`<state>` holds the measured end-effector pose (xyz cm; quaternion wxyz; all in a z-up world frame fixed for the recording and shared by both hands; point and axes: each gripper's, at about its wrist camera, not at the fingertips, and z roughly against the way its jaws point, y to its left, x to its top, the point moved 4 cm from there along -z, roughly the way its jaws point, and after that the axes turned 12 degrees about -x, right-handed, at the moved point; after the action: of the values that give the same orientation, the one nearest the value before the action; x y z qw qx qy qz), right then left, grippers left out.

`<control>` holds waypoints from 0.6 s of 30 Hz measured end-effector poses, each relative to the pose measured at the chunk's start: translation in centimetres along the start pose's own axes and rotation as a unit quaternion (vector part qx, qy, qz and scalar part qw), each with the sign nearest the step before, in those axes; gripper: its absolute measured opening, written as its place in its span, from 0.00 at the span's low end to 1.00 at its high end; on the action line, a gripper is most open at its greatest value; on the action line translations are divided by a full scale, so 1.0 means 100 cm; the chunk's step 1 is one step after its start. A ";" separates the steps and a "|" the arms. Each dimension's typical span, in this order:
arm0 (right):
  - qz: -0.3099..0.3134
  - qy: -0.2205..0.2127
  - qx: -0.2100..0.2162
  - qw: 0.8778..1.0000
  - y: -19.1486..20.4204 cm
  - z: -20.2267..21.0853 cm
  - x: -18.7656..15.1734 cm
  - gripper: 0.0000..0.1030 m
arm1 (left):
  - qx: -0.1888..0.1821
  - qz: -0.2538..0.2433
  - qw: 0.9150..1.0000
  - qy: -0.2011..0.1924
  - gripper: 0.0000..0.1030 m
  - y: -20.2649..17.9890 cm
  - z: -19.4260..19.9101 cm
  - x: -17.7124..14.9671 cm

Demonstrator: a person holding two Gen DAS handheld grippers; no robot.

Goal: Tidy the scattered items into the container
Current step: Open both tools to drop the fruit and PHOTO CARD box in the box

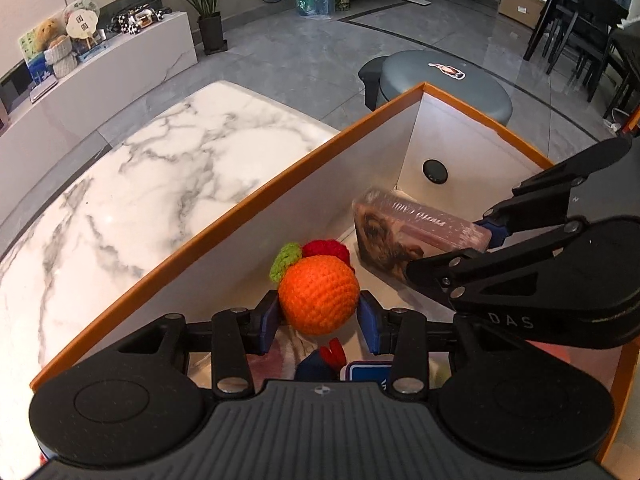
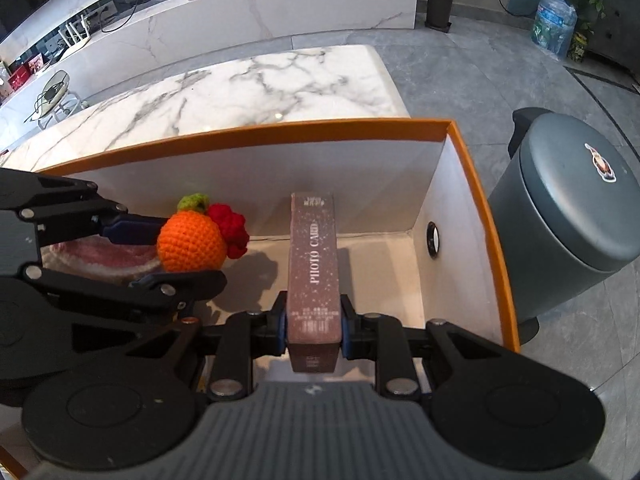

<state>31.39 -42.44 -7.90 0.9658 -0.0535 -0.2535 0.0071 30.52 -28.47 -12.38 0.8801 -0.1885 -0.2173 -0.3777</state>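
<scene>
The left gripper [image 1: 320,318] holds a crocheted orange [image 1: 318,294] between its blue pads, inside the orange-rimmed box [image 1: 224,220]. To the right of the orange, the right gripper [image 1: 448,256] grips a photo card pack [image 1: 412,236], also inside this box.

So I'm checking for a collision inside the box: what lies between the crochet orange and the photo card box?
Nothing: in the right wrist view only bare box floor with shadow separates the crochet orange from the photo card box.
</scene>
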 end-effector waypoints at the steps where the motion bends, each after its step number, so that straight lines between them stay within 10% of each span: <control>1: 0.000 -0.001 0.000 1.000 0.000 0.000 0.000 0.25 | 0.001 -0.002 1.000 0.001 0.48 0.001 -0.001 0.000; 18: 0.012 -0.017 -0.002 1.000 0.001 0.005 0.002 0.31 | 0.025 0.007 1.000 -0.017 0.63 0.004 0.009 -0.002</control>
<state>31.32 -42.25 -7.43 0.9611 -0.0582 -0.2695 0.0191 30.45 -27.64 -11.76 0.8833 -0.1740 -0.2405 -0.3630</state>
